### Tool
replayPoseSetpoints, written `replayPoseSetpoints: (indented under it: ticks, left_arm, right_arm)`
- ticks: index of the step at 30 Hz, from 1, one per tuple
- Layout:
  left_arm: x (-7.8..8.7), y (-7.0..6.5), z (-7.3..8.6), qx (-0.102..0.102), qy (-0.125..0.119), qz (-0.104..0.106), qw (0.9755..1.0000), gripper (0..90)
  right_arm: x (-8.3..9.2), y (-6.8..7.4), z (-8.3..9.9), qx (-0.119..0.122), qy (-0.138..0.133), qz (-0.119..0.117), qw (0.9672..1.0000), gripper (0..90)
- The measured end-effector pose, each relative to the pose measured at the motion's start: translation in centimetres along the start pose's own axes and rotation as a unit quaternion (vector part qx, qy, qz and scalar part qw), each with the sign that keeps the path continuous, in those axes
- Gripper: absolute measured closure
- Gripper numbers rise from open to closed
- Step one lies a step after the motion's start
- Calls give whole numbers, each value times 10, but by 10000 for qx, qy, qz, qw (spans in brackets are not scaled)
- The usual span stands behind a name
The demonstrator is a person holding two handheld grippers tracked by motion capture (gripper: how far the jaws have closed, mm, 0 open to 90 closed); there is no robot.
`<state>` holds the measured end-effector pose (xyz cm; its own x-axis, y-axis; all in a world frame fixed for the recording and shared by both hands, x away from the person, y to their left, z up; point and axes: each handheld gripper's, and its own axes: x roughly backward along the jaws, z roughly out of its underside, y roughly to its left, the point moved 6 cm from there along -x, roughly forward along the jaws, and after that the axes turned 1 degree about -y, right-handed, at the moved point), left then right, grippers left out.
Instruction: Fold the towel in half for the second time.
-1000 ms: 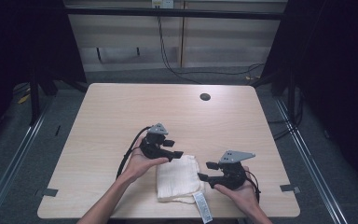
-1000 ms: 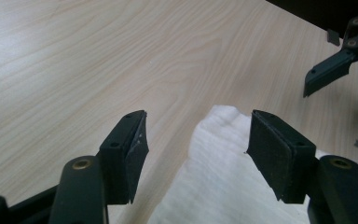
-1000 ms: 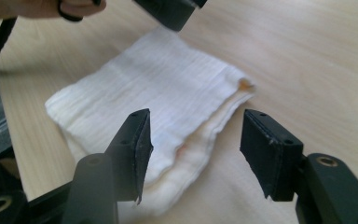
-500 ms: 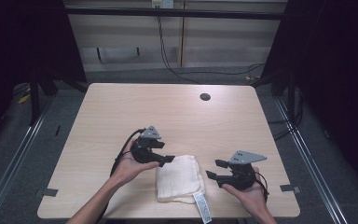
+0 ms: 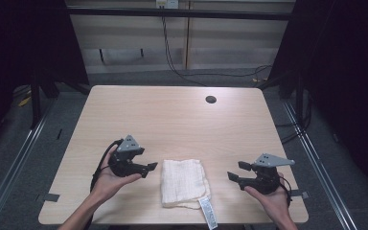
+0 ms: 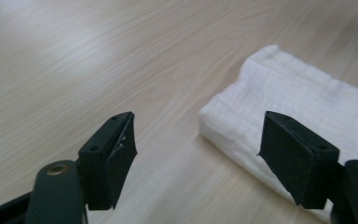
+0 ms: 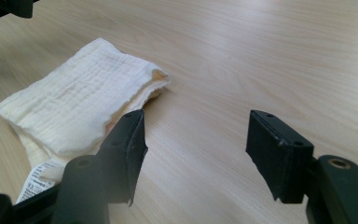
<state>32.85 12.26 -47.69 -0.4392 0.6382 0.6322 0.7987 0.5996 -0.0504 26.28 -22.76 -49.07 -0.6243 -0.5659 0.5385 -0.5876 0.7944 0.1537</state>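
Wood-grain table point(image 5: 172, 120) is the biggest thing I've got on screen, bare except for a little dark round hole point(image 5: 211, 99) toward the far side. Near my edge, about centre, sits the folded cream towel point(image 5: 183, 183), flat, with its white care tag point(image 5: 207, 213) sticking out off the near corner.

Left gripper point(image 5: 148, 168) is just beside the towel's left edge and not touching it. Its jaws have just been opening and stand spread wide, nothing between them. Right gripper point(image 5: 235, 171) is off to the towel's right with a clear strip of table between, jaws also just been opening, also spread, also empty. From the left gripper view one jaw overlaps the towel's edge in the picture, but I can't tell if it's brushing the cloth.

What worries me from here, my guess only:
- the fold looks loose on the right side, layers gaping a bit in the right gripper view. Snag a jaw there and the top layer could flip open.
- left gripper is close enough that a careless sideways move could shove the whole stack or rumple it.
- that tag is near the table's edge, so catching it could drag the towel toward the edge.
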Motion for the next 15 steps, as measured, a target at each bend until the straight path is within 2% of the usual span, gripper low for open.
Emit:
replayPoseSetpoints:
  ticks: [1,3,6,10,15]
  left_arm:
    - [2,1,6,31,67,34,10000,249]
    - [6,1,12,37,31,-23,10000,252]
    - [11,0,24,271,167,68,9995,242]
    - [23,-3,41,212,166,119,9996,226]
    - [37,5,58,504,-12,120,9987,191]
  right_arm:
    - [0,-3,2,29,14,39,10000,374]
    - [0,-8,5,-26,27,107,9999,367]
    - [2,-13,6,-68,-1,164,9998,356]
    - [7,-16,5,-70,-128,140,9998,360]
    - [10,-19,6,-130,-208,195,9995,364]
